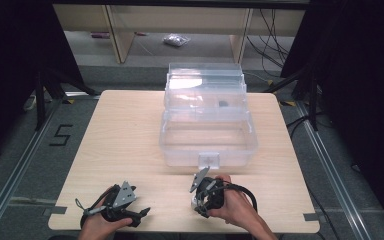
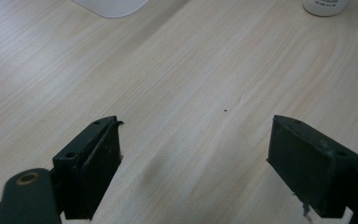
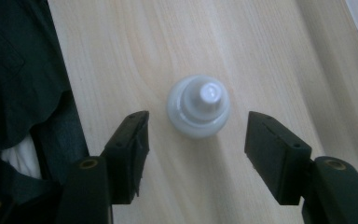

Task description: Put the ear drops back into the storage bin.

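- Right gripper [image 3: 193, 135] pointed straight down over a small white bottle [image 3: 199, 106], which stood upright near the desk's [image 1: 130, 140] front edge, just in front of the clear box [image 1: 207, 145].
- Its jaws were about half open with a gap left on each side of the bottle, so nothing was gripped yet.
- Bottle's long axis ran vertical, cap towards the camera, sitting between the jaws but a bit beyond their tips.
- Left gripper [image 2: 196, 158] sat wide open and empty over bare desk at the front left corner, so the right hand was clearly nearer.
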`<state>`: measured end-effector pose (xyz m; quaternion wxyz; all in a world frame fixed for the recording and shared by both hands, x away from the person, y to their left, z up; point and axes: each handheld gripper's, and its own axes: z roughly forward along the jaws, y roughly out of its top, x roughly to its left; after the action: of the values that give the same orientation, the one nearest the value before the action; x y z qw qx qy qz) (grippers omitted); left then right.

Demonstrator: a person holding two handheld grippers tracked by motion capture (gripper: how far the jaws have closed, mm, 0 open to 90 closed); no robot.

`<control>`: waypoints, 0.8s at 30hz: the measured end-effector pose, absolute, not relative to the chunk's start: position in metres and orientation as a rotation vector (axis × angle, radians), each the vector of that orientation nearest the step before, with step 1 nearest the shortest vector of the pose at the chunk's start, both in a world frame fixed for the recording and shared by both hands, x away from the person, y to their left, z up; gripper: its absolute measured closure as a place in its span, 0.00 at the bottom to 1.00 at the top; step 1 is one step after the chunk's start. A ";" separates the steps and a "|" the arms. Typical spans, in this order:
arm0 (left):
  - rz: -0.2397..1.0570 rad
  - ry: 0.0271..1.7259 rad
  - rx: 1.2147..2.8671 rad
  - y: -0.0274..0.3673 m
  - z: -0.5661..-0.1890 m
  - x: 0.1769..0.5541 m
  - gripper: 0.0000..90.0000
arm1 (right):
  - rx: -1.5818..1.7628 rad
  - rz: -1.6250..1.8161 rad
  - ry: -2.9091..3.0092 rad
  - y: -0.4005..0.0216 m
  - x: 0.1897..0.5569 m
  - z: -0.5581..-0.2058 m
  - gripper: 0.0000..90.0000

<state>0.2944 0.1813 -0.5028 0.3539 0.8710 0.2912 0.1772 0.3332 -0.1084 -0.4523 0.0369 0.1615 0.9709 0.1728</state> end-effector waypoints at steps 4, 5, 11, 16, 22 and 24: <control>0.474 0.741 2.258 0.182 -0.502 0.295 0.18 | 0.535 0.481 2.990 -0.104 0.332 -0.452 0.49; 0.461 0.755 2.248 0.181 -0.503 0.294 0.18 | 0.453 0.491 2.998 -0.101 0.336 -0.454 0.50; 0.462 0.753 2.246 0.181 -0.503 0.294 0.18 | 0.463 0.453 2.996 -0.095 0.337 -0.456 0.53; 0.463 0.750 2.248 0.181 -0.502 0.294 0.18 | 0.480 0.429 3.006 -0.092 0.338 -0.458 0.57; 0.468 0.736 2.254 0.181 -0.502 0.294 0.18 | 0.456 0.396 2.990 -0.091 0.339 -0.459 0.60; 0.469 0.734 2.258 0.181 -0.502 0.295 0.18 | 0.437 0.386 2.995 -0.090 0.339 -0.459 0.63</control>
<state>0.2949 0.1815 -0.5021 0.3530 0.8730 0.2838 0.1812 0.3395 -0.0900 -0.4594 0.0451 0.1429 0.9806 0.1265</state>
